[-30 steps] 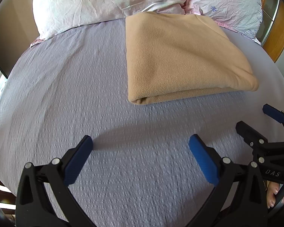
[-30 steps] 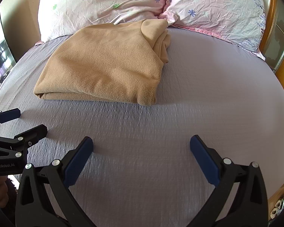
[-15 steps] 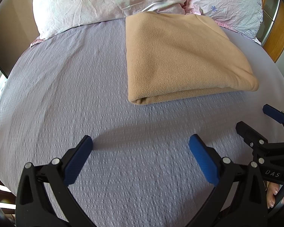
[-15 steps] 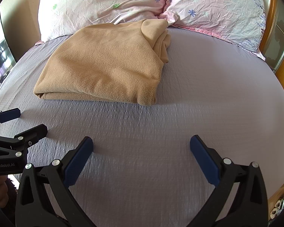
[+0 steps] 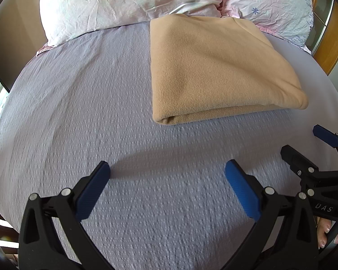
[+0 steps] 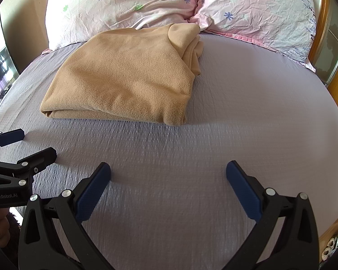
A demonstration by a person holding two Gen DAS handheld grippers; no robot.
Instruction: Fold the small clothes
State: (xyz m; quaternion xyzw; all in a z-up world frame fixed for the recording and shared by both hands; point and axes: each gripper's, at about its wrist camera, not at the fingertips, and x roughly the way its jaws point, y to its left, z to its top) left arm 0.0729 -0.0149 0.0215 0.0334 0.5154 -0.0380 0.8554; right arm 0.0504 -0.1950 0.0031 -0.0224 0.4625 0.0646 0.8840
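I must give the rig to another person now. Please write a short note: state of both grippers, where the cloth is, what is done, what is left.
Left gripper: jaws wide open, holding nothing, above the bare grey sheet, short of the cloth.
Right gripper: jaws wide open, holding nothing, also over the sheet.
Tan fleece cloth: lies folded in a thick rectangle on the bed, its far end touching the pillows. The far right corner is bunched, not flat.
Done: the folding looks finished.
Left: perhaps tidy that bunched corner. No other clothes are in view.
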